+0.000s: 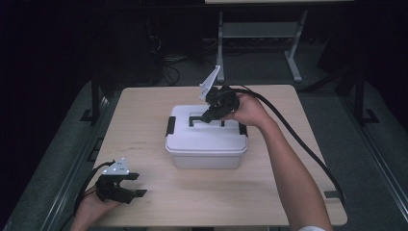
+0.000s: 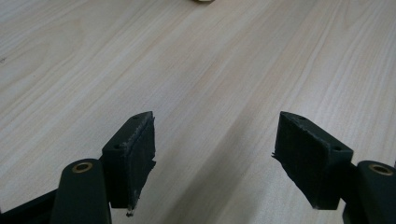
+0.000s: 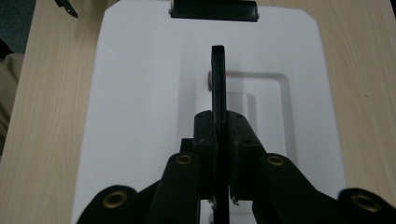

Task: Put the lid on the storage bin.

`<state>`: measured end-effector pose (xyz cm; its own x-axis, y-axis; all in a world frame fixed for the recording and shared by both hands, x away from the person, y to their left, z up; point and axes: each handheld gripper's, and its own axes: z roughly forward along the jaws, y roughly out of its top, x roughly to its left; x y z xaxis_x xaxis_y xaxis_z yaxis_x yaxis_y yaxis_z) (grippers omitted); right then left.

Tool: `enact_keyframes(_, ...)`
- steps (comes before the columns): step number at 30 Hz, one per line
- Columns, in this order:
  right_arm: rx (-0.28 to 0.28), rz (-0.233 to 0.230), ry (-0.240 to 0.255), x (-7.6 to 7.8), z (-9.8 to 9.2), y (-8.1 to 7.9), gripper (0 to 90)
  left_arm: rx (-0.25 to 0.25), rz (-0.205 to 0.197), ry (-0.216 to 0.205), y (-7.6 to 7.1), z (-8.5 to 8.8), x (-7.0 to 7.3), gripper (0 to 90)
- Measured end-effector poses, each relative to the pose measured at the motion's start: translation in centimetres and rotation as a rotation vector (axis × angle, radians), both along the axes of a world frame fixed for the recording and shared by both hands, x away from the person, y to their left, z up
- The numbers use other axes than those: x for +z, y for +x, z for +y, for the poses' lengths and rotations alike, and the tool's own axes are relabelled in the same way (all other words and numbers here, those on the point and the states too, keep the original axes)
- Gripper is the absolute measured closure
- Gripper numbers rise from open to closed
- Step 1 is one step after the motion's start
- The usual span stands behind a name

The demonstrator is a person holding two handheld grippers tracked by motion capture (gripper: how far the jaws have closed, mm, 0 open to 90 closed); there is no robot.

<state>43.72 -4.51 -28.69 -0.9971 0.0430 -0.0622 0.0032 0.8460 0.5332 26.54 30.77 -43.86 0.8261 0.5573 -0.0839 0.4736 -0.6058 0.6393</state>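
Nearest the camera, at the left front of the pale wooden tabletop, the left gripper rests with its jaws spread and nothing between them. At the middle stands a white rectangular plastic box with black side latches. Over its lid, the right gripper pinches the black flat handle, jaws pressed together on it.

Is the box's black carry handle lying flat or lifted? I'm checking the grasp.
Lifted: the handle stands on edge above the white lid, pinched between the right gripper pads.
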Motion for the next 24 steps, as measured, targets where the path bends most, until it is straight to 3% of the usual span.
enact_keyframes(11, -0.004, 0.008, -0.024, 0.0, -0.4, -0.5, 80.5, -0.004, 0.000, 0.002, 0.0, -0.2, 0.0, 28.6)
enact_keyframes(21, -0.012, -0.001, -0.015, 0.8, -0.7, -1.3, 78.1, -0.007, 0.001, 0.005, -0.1, -0.4, 0.0, 28.6)
enact_keyframes(24, -0.022, -0.005, 0.009, 1.1, -1.4, -1.6, 77.2, -0.005, 0.001, 0.004, -0.2, -0.4, 0.0, 28.6)
